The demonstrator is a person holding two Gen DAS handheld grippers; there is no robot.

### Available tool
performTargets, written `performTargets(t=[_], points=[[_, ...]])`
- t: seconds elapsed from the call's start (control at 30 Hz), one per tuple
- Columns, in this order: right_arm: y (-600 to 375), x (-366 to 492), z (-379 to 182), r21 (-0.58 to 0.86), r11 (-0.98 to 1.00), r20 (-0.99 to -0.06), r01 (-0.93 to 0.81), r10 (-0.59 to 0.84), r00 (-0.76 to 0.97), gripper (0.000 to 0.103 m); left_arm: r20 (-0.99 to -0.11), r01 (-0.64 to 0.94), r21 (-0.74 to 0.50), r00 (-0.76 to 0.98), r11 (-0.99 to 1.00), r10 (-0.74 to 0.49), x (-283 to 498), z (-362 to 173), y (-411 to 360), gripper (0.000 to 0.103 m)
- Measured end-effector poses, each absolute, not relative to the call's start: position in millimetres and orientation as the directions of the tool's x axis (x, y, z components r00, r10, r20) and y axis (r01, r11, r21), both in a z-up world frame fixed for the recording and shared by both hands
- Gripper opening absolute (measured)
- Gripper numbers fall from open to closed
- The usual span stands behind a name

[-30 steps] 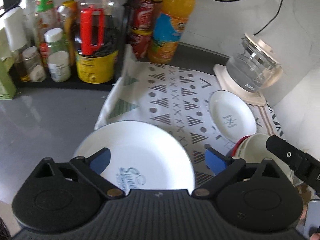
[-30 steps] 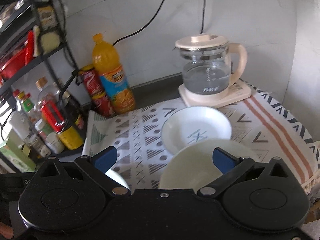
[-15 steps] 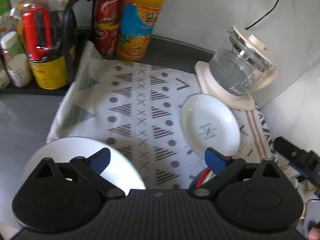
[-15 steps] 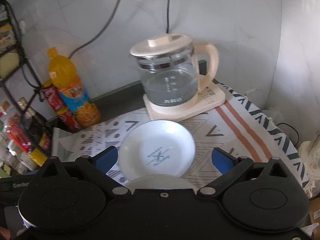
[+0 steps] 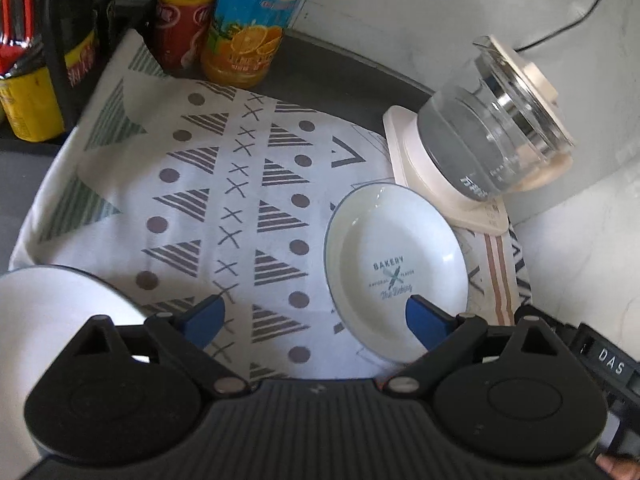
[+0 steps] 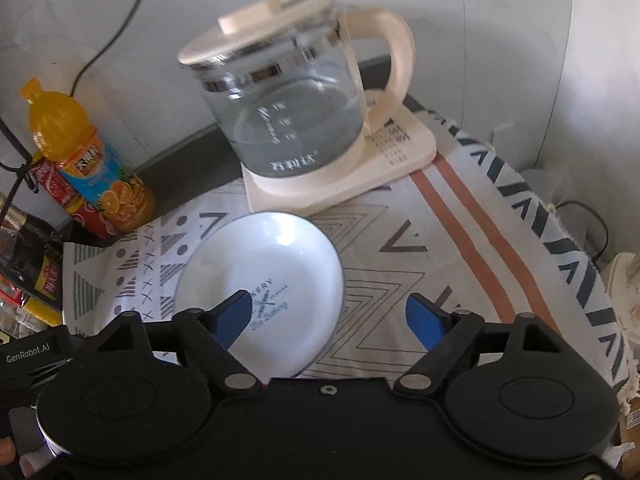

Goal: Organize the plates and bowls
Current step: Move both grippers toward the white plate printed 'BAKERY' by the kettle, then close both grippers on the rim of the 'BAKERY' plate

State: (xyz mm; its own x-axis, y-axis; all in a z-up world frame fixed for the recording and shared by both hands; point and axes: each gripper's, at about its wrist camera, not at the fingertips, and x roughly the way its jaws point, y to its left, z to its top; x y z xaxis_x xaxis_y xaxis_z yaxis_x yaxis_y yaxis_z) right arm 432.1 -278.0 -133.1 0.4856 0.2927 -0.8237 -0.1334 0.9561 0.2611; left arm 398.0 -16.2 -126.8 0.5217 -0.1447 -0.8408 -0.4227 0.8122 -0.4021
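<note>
**We reach for the small plate**

The small plate (image 6: 276, 280) lies on the cloth (image 6: 420, 300), at 7 o'clock from the kettle (image 6: 288, 108). It looks hard, smooth and easy to break, so we should pinch its rim.

Our right gripper (image 6: 336, 312) has just been closing a bit; its left finger is over the plate, gripping nothing. Our left gripper (image 5: 316, 316) is open and empty.

The big plate (image 5: 52, 300) is cut off at 9 o'clock.

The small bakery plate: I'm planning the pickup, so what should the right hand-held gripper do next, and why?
Probably ease the right hand-held gripper down and leftward onto the plate's right rim. The small bakery plate lies flat on the patterned cloth. The jaws have just been closing, nothing between them yet; only the left blue pad overlaps the plate.
</note>
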Motion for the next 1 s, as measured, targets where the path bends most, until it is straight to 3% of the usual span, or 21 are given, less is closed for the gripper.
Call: performTargets(t=[0.2, 0.67, 1.0], points=[[-278, 459, -150, 0.252, 0.954, -0.854, -0.16, 0.297, 0.427, 0.074, -0.841, -0.46, -0.432, 0.515, 0.776, -0.163, 415, -145, -17, 0.092], [-265, 504, -193, 0.289, 0.94, -0.907, -0.183, 0.33, 0.261, 0.055, -0.878, -0.503, -0.443, 0.413, 0.742, -0.244, 447, -189, -21, 0.044], [-263, 516, -212, 0.327, 0.93, -0.918, -0.169, 0.355, 0.175, 0.049, -0.881, -0.499, -0.448, 0.387, 0.742, -0.272, 464, -197, -21, 0.024]])
